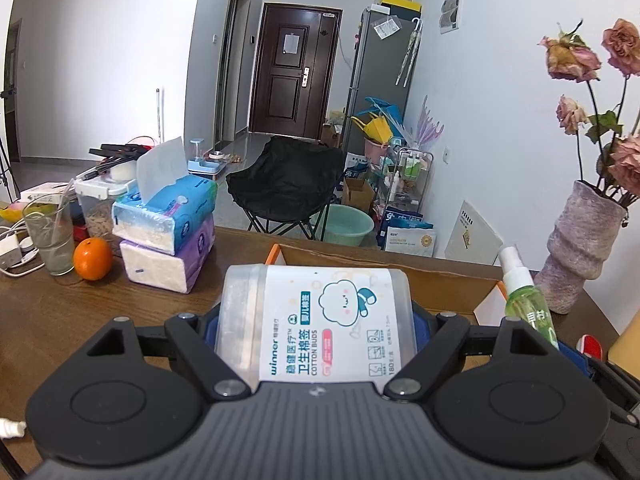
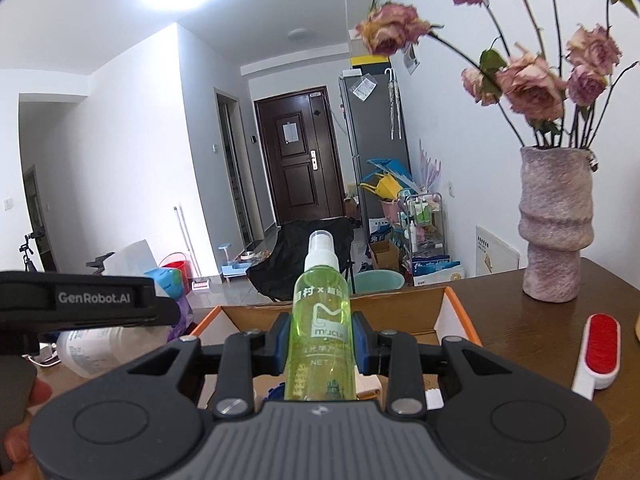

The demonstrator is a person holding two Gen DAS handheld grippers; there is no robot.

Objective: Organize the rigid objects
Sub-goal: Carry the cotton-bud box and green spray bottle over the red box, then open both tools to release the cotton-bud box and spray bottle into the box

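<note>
The cotton bud box (image 1: 316, 320), a clear plastic tub with a white label, sits low in the centre of the left wrist view, clamped across its width by the left gripper (image 1: 316, 322), whose blue pads press on both side walls. The green spray bottle (image 2: 320, 320) stands upright at centre of the right wrist view, pinched at mid-body by the right gripper (image 2: 320, 344), jaws nearly together on it. Both items hang over or just short of the cardboard box (image 2: 448, 304), whose open flaps with orange edges lie directly behind them; things already lie on its floor, though they are too hidden to name. Risks, in my judgement: the tub is smooth and held wide, so a tilt on release could let it slide out early or catch a flap; the bottle is tall and narrow and would likely topple if set down on uneven contents. The two grippers are close together — the left one fills the left edge of the right wrist view — so a clash over the box is possible. Further out, the vase (image 2: 554, 224) with dried roses stands at right on the wooden table (image 2: 520, 332), near the red lint brush (image 2: 598, 350); a wide swing of the right hand could knock it.
</note>
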